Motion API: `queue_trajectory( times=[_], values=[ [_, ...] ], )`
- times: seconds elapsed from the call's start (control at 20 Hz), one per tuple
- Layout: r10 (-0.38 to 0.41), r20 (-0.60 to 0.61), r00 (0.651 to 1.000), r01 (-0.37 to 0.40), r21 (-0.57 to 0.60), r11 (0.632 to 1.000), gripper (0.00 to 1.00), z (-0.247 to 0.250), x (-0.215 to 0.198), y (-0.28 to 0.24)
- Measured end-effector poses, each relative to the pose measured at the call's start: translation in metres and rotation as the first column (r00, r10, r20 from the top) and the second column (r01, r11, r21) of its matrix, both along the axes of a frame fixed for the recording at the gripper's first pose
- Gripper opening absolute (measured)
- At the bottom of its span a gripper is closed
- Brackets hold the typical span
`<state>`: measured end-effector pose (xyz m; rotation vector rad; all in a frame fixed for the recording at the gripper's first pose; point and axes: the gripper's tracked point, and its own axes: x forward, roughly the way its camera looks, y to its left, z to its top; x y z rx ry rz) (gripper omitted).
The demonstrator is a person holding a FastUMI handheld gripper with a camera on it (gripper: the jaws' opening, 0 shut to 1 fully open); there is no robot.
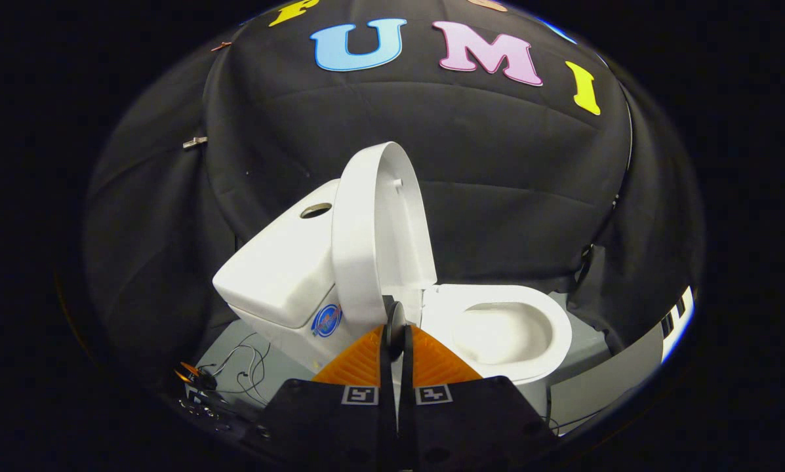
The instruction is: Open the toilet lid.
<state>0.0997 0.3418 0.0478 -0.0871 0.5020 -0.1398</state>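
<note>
A white toilet stands just beyond my fingers, its tank [281,269] to the left and its seat and bowl [503,328] to the right. The lid [374,236] is raised upright, standing on edge between tank and bowl, its inner face turned toward the bowl. My gripper [394,318] is low in front of the lid's hinge end. Its two fingers are pressed together, and I see nothing held between them. The fingertips [387,313] overlap the lid's lower edge, so I cannot tell whether they touch it.
A round flush button [315,210] sits on top of the tank and a blue sticker [327,320] on its side. Loose cables [248,367] and small parts lie on the grey floor [281,373] to the left. Black cloth walls close in behind.
</note>
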Motion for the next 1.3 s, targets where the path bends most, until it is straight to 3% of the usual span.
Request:
queue_trajectory(
  times=[0.55, 0.6, 0.7, 0.8, 1.3],
  values=[
    [0.038, -0.033, 0.999, -0.036, 0.056, 0.998, 0.08, -0.005, 0.003, 0.016],
    [0.060, -0.065, 0.996, -0.053, 0.100, 0.994, 0.18, -0.010, -0.004, 0.023],
    [0.100, -0.073, 0.992, -0.088, 0.146, 0.985, 0.58, -0.011, -0.007, 0.034],
    [0.108, -0.026, 0.994, -0.106, 0.072, 0.992, 0.98, 0.001, -0.008, 0.029],
    [0.207, 0.098, 0.973, -0.215, 0.081, 0.973, 1.00, 0.064, -0.033, 0.034]
  ],
)
